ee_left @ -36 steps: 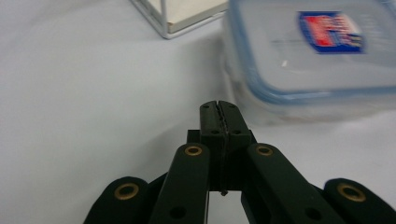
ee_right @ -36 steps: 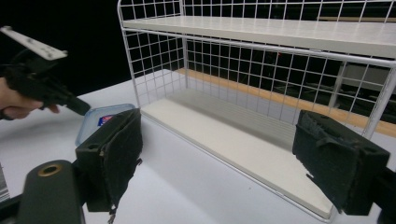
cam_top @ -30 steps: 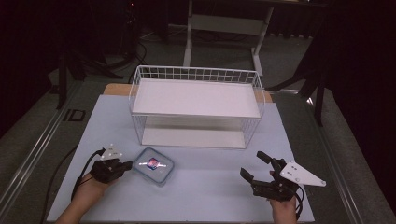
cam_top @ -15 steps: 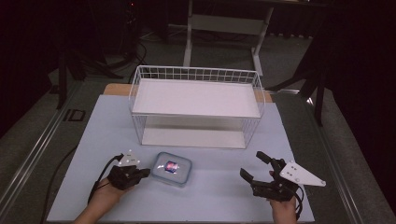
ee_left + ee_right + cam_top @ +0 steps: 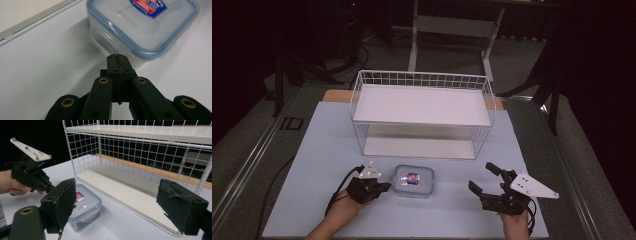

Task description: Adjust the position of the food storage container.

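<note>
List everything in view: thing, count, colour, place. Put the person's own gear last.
Table: one, pale blue-white top, under everything.
Wire shelf rack: one, white, two tiers, at the table's far middle.
Food container: one, clear with a blue-rimmed lid and a red-blue sticker, in front of the rack, between the grippers.
Desk frame: one, grey, on the floor behind the table.
Left gripper: one, black, jaws shut, tip against the container's side.
Right gripper: one, black, jaws wide open, right of the container.
</note>
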Tool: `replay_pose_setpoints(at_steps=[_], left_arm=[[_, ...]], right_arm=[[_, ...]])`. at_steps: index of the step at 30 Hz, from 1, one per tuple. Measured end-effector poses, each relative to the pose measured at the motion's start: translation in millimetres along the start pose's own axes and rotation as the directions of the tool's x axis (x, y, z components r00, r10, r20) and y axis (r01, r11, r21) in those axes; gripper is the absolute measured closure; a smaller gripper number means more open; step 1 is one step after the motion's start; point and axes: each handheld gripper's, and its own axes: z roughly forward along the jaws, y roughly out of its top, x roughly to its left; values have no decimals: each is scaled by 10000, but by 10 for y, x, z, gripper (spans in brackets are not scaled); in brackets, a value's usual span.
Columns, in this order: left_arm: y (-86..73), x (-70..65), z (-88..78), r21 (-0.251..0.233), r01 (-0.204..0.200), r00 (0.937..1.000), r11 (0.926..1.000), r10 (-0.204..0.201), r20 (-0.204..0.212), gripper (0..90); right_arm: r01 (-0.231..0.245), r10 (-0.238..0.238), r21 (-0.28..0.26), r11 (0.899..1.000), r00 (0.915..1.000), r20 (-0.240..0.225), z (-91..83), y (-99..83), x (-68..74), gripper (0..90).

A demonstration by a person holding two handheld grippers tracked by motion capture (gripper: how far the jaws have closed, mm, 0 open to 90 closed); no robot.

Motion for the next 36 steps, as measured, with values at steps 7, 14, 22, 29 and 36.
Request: replay_pose_setpoints(at_steps=[7, 14, 22, 29, 36], left_arm=[[80, -65, 79, 75, -216, 9997, 9997, 215, 121, 900], [160, -102, 219, 131, -272, 9994, 9995, 269, 199, 900], [317, -138, 409, 125, -287, 9995, 9995, 285, 162, 900], [382, -174, 512, 179, -359, 9991, 9992, 354, 248, 900], [416, -180, 573, 128, -361, 9986, 9993, 356, 398, 900]], right_arm=[[7, -7, 29, 10000, 10000, -12, 4, -3, -3, 160], [70, -69, 79, 9999, 10000, -47, 7, -2, 6, 160], [30, -28, 150, 9999, 9999, -125, 18, -16, 17, 160], [8, -6, 142, 9999, 9999, -168, 14, -18, 15, 160], [-10, 14, 195, 9998, 9998, -201, 17, -23, 16, 160]])
